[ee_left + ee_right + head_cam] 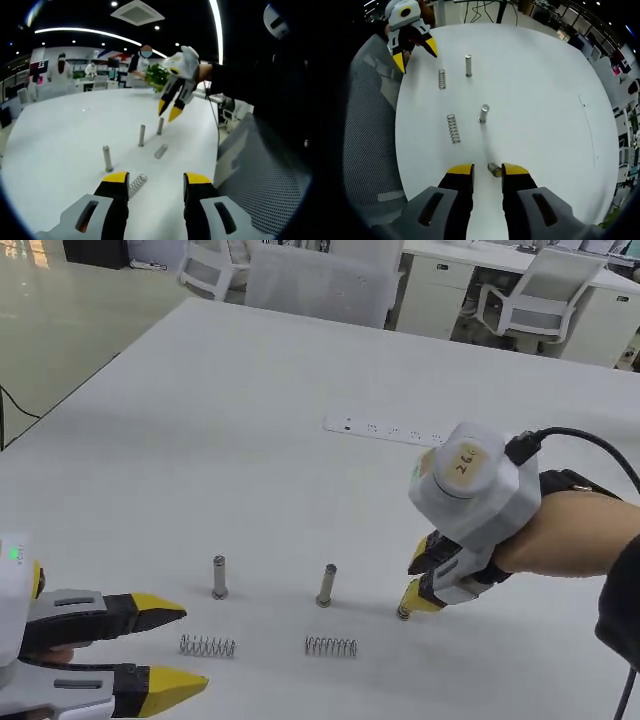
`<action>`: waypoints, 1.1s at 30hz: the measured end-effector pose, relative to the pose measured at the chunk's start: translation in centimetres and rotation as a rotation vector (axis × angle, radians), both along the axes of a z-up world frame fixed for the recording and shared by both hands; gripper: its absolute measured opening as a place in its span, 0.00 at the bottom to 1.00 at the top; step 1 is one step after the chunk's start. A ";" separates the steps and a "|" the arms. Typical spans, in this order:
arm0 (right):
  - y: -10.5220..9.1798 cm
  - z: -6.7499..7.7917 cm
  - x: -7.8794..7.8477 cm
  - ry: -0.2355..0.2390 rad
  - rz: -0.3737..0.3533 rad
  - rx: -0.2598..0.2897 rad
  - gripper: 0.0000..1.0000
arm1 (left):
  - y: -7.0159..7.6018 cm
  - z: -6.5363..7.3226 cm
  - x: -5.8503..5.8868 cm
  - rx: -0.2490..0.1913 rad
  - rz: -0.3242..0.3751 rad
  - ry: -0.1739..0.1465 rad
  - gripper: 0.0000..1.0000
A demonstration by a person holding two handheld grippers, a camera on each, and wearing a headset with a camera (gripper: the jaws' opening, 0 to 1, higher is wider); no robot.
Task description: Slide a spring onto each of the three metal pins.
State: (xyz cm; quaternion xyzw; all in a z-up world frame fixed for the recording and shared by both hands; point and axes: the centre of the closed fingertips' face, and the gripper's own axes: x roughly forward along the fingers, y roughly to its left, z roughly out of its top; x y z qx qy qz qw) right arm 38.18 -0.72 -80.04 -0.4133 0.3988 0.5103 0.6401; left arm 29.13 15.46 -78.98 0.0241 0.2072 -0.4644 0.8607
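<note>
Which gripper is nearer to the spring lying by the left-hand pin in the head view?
Left. The left gripper has its open jaw tips right at one end of that spring. The right gripper is at the other end of the row, by the third pin.

The left gripper (156,179) and right gripper (412,586) have grey-white bodies and black jaws tipped yellow. The right gripper bears a round tan label (462,463) and a black cable (590,445), with a black sleeve (620,612) behind it.
</note>
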 end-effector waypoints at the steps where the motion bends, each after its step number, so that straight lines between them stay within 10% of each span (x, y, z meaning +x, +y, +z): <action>1: 0.3 0.1 -0.2 0.002 0.006 0.006 0.19 | 0.0 0.0 0.0 0.000 0.000 0.000 0.37; 8: 3.0 0.6 -1.9 0.029 0.067 0.047 0.18 | 0.1 0.0 0.1 -0.001 0.009 0.000 0.38; 33: 4.6 -5.3 -4.2 0.126 0.159 -0.067 0.15 | 0.8 0.1 0.5 -0.007 0.056 -0.006 0.42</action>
